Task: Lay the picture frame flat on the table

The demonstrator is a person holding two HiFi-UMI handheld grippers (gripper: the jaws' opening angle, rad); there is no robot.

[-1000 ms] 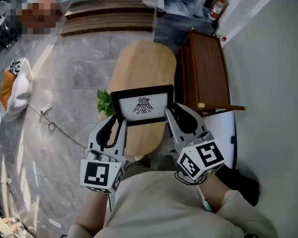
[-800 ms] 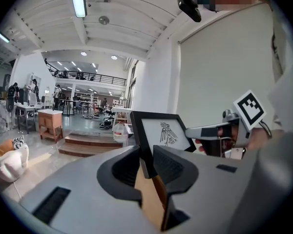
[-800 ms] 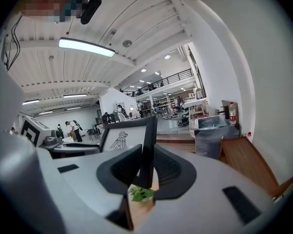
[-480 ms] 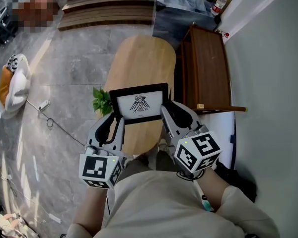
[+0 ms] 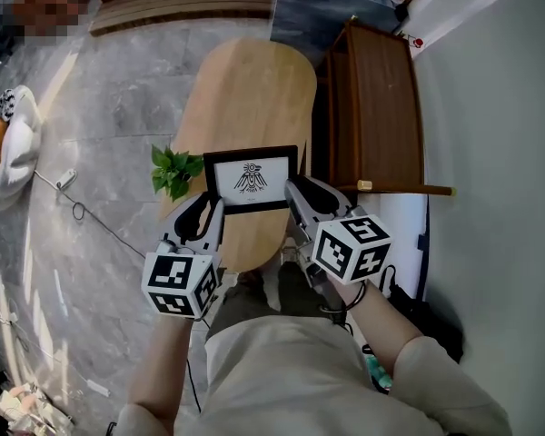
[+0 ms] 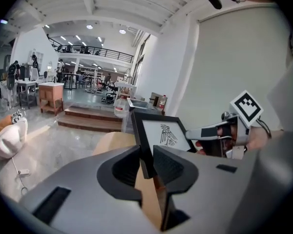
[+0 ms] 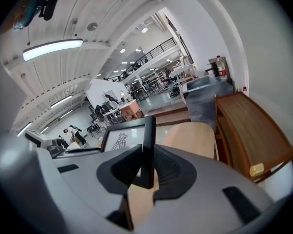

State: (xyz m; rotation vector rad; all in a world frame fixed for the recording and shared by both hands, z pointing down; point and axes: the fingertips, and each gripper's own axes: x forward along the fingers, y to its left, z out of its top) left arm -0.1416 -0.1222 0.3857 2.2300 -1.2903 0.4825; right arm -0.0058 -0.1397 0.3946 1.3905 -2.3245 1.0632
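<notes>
Since a second ago the picture frame (image 5: 251, 178) has slid up and a bit left in the head view and looks smaller, and both grippers went along with it; the right one's marker cube has come up closer to the frame's right side. The little green plant (image 5: 173, 171) now shows fully, just beside the frame's left edge.

Right now the frame isn't flat. It's held between the two grippers over the near end of the light oval wooden table (image 5: 245, 98), with the white print and its black bird-like emblem facing back toward the person. Can't tell from the head view whether its bottom edge touches the tabletop or not.

The left gripper (image 5: 211, 214) is clamped on the frame's left edge. In the left gripper view its jaws (image 6: 146, 162) pinch the black border near the lower left corner, and the frame (image 6: 163, 133) rises up and to the right from there. The right gripper (image 5: 300, 198) is clenched on the opposite edge. In the right gripper view the frame's side rail stands upright, squeezed between the jaws (image 7: 145, 167), with the print (image 7: 127, 135) off to the left.

A dark brown wooden cabinet (image 5: 377, 107) stands just right of the table, against the white wall. Over on the grey stone floor to the left there's a white and orange cushion thing (image 5: 4, 143) and a thin cable (image 5: 100, 225)
</notes>
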